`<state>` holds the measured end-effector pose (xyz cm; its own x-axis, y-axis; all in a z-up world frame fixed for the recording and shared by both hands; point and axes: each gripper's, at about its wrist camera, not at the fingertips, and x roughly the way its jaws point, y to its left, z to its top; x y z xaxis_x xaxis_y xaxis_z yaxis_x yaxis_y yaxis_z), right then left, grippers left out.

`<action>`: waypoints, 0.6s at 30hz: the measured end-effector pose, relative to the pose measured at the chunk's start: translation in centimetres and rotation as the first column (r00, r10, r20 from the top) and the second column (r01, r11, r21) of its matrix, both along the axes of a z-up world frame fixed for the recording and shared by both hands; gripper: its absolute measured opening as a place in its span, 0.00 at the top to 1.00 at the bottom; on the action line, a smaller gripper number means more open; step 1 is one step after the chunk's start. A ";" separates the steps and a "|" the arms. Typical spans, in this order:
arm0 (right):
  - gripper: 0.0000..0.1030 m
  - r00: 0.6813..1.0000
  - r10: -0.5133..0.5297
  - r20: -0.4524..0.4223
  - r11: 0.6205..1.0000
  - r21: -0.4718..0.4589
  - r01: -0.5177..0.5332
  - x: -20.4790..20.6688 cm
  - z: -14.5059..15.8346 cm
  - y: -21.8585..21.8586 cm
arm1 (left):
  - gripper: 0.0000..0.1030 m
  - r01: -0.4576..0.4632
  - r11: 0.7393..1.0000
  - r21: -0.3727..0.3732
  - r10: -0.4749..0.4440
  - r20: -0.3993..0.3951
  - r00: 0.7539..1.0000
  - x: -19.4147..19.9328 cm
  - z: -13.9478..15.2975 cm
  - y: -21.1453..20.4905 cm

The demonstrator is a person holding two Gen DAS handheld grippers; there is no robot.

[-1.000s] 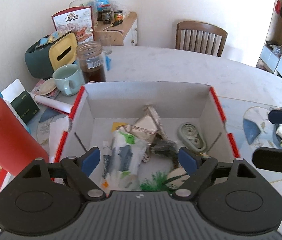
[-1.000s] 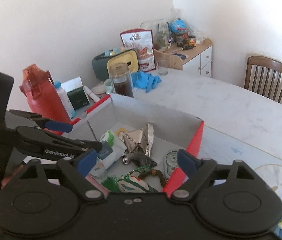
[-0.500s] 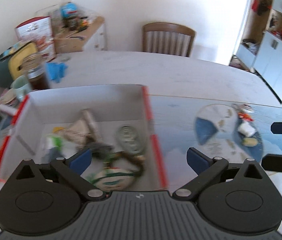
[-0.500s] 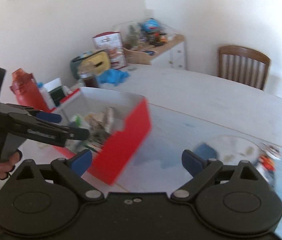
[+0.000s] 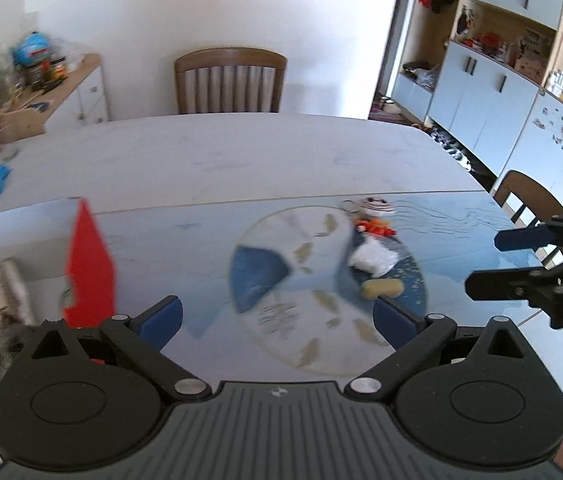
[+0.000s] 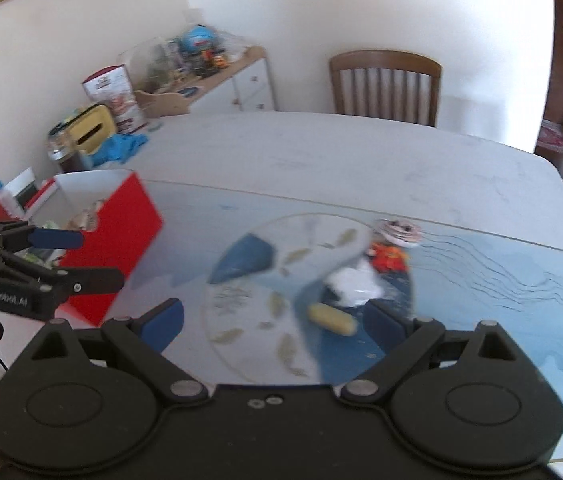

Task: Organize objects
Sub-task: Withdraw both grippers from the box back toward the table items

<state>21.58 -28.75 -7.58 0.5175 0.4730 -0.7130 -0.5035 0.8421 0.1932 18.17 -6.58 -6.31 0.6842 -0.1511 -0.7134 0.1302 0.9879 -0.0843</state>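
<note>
Hovering over the bench (image 5: 241, 152), I see both grippers wide open and holding nothing. My left gripper (image 5: 277, 316) hangs above a round pale placemat (image 5: 305, 248) with a blue wedge and fish shapes printed on it. My right gripper (image 6: 273, 320) is above the same mat from the other side.

Loose items sit on the far right part of the mat:
- yellow oblong piece (image 5: 381, 288), rounded ends, just ahead of the left gripper's right fingertip; in the right wrist view (image 6: 331, 319) it lies between the right gripper's fingertips, nearer the right one.
- white crumpled lump (image 5: 371, 258), glossy, like plastic or paper; just beyond the yellow piece and close against it.
- small orange figure (image 5: 375, 227), beyond the white lump.
- striped round object (image 5: 373, 205), farthest of the four, at the mat's edge. Blur hides detail.

Container: red-sided cardboard box (image 6: 117, 240), white inside, open top, standing left of the mat and near it. Contents are mixed wrappers and packets (image 5: 5, 292), crumpled; I cannot tell them apart in the blur. From the right wrist view the left gripper sits in front of the box's red wall.

Bench surface is pale and matte at the back, and carries a blue printed sheet (image 6: 521, 280) with thin wavy lines under the mat.

Blue cloth (image 6: 123, 146) lies at the far left of the bench.
</note>
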 end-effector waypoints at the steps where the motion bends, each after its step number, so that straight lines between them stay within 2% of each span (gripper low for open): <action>1: 0.07 1.000 -0.005 -0.001 1.000 -0.004 0.005 0.4 -0.2 -0.5 | 0.01 0.005 1.000 0.005 -0.005 0.002 1.000 0.3 -0.2 -0.6; 5: 0.07 0.999 -0.031 -0.018 1.000 -0.006 0.031 2.2 -1.1 -2.3 | 0.01 0.021 0.998 0.058 -0.021 -0.003 1.000 1.5 -1.6 -3.6; 10: 0.07 0.996 -0.066 -0.059 0.998 -0.001 0.066 4.6 -2.6 -3.9 | 0.01 0.063 0.996 0.069 -0.061 -0.023 0.998 3.0 -3.8 -6.8; 18: 0.07 0.996 -0.034 -0.085 0.999 -0.035 0.032 7.6 -4.7 -3.7 | 0.01 0.058 0.998 0.029 -0.057 -0.040 0.998 5.1 -6.9 -10.3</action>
<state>29.21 -32.48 -12.28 0.4692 0.4318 -0.7703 -0.4583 0.8647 0.2056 23.26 -16.84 -13.17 0.6468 -0.1675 -0.7441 0.1839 0.9810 -0.0610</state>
